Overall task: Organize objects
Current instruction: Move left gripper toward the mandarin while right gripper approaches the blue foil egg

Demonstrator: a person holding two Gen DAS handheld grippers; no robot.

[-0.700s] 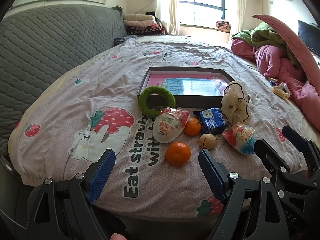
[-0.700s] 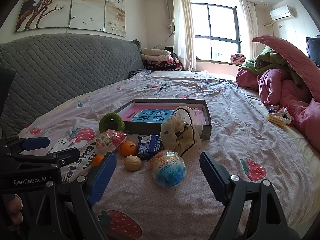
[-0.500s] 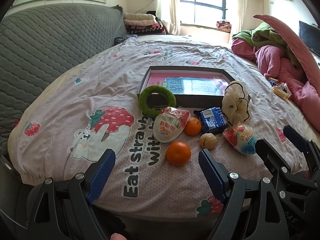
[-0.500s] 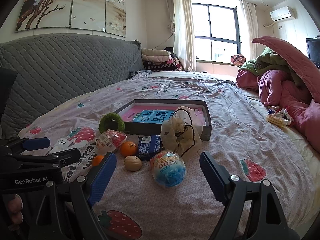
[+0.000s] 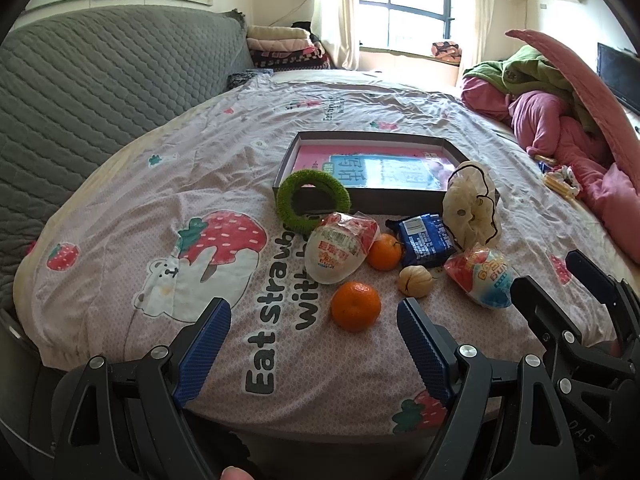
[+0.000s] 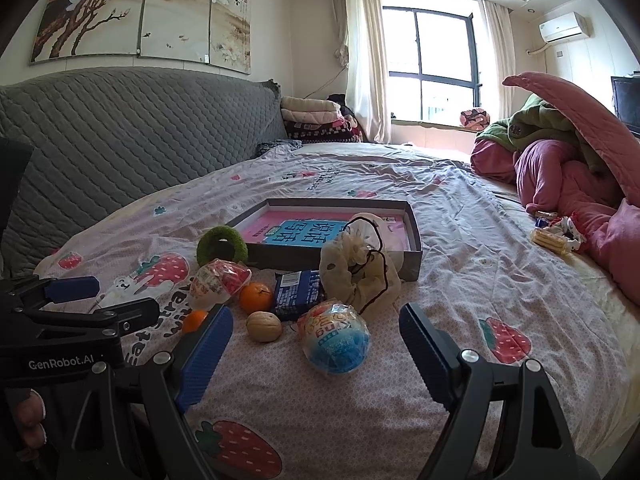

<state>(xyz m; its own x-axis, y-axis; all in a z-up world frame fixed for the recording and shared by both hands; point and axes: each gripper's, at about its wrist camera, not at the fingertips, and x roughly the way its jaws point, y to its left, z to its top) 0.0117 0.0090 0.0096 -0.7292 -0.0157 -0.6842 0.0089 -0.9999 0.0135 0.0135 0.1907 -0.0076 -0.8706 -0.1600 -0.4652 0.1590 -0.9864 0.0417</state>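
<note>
Both grippers, left [image 5: 314, 338] and right [image 6: 316, 344], stay wide open and empty; nothing has moved.

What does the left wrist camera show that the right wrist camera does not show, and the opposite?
Only the left wrist view shows the near orange whole, and the right gripper at its edge. Only the right wrist view shows the whole flower painting and the left gripper. Both show the grey box, green ring, walnut and blue packet. Both grippers are open, holding nothing.
</note>
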